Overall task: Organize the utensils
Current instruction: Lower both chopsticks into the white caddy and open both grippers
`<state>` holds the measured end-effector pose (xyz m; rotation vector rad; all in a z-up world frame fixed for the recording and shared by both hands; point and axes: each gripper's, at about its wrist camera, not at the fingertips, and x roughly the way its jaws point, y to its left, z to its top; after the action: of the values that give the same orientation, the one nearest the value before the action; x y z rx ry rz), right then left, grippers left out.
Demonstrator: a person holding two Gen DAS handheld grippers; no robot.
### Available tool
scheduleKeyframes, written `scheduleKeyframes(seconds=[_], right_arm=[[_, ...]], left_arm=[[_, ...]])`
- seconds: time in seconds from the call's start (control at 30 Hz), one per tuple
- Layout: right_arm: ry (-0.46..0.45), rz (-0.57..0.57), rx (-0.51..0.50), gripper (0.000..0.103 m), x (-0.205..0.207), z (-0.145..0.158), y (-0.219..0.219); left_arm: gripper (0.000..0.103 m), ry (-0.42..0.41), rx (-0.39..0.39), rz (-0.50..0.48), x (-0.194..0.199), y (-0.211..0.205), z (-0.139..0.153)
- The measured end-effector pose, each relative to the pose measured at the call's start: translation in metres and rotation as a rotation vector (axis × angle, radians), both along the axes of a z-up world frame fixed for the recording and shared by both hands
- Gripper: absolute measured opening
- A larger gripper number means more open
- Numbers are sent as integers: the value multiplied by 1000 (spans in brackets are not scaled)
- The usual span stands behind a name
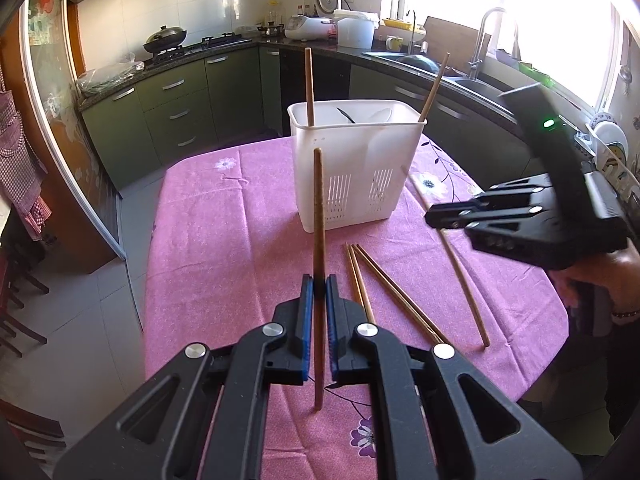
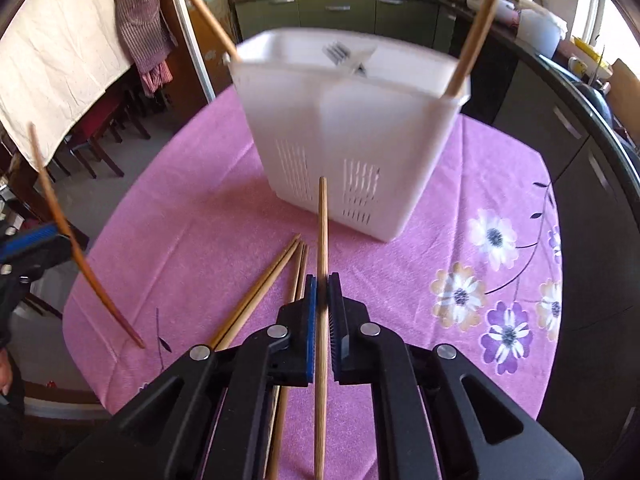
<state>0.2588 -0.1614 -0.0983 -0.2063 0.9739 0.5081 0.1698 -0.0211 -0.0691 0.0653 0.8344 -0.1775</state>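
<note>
Gripping a dark chopstick (image 1: pixel 318 216) upright, our left gripper (image 1: pixel 319 286) has its jaws clamped tight on it. Our right gripper (image 2: pixel 322 286) has likewise pinched a pale chopstick (image 2: pixel 322 232). The white utensil basket (image 1: pixel 352 168) stands at twelve o'clock on the pink tablecloth (image 1: pixel 224 240), loose chopsticks (image 1: pixel 372 280) lying before it.
</note>
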Motion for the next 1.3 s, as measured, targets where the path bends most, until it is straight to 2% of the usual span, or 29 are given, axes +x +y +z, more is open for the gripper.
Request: scheduleKeyframes(seconds=[0.1,0.2,0.3,0.5,0.77,0.97,1.13,1.3], right_arm=[[-75,-13,48,7,-25,33,-32],[-123,-22,77,7,-51,49,-56],[-162,-37,95,7,-73,59,-74],[-175,-51,127,7,-95,63,-97],[-176,-51,144,7,-94,63,-98],[-200,-48,169,7,-87,78,-98],[-249,-33,209,7,-80,112,-94],[-310,-13,255,7,-63,161,-81]], left_arm=[[6,-7,1,3,-2,1,2],[6,-11,2,6,-5,1,4],[6,-17,1,7,-8,1,6],[6,-26,6,-2,-12,-4,12],[6,-20,9,-10,-9,-9,15],[6,-26,4,-26,-5,-13,21],[6,-30,-25,-51,5,-16,39],[6,-87,-45,-70,24,-24,85]])
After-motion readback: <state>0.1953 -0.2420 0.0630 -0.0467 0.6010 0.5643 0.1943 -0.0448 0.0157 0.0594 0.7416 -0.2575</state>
